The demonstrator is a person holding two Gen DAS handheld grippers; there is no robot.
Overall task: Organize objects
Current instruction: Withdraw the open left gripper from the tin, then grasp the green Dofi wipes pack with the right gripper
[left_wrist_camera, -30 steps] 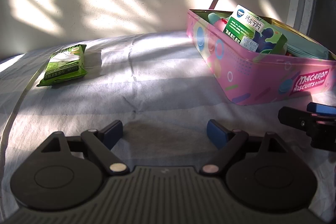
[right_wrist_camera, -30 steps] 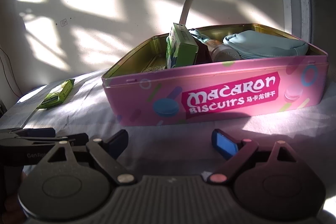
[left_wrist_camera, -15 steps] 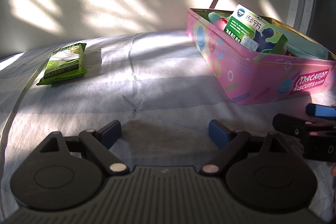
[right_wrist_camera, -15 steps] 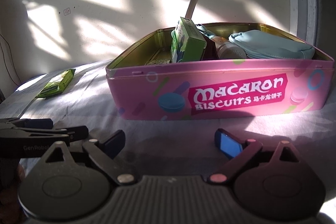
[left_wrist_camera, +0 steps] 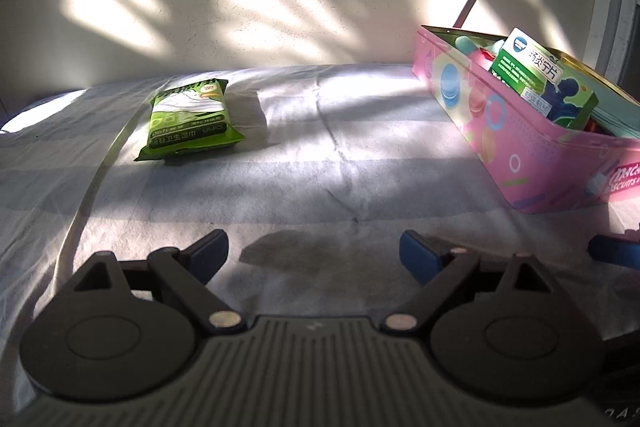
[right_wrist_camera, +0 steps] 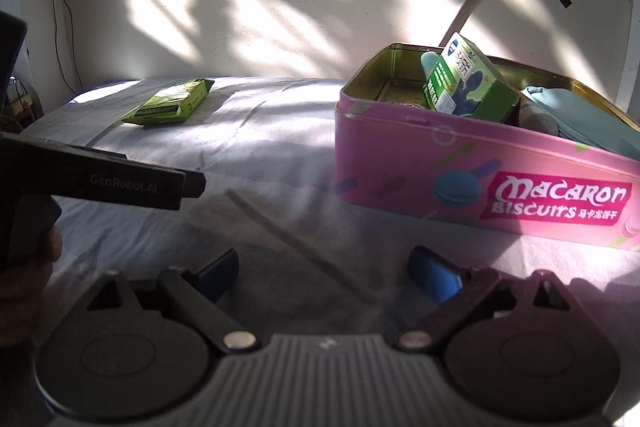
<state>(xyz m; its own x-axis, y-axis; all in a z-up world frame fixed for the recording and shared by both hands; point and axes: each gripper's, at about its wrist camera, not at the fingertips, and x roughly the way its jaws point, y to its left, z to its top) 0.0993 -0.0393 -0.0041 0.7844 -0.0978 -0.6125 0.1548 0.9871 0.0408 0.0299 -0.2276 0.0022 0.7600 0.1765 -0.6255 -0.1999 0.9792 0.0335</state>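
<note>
Left gripper [left_wrist_camera: 313, 251] sits low in its frame, fingers [left_wrist_camera: 208, 254] spread wide, nothing between them. Right gripper [right_wrist_camera: 324, 273] likewise gapes empty; a hand [right_wrist_camera: 24, 267] shows at lower left.

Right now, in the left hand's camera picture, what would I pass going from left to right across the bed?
Green wipes packet → bare stretch of the wrinkled sheet → pink biscuit tin, with a green box sticking out of it.
</note>
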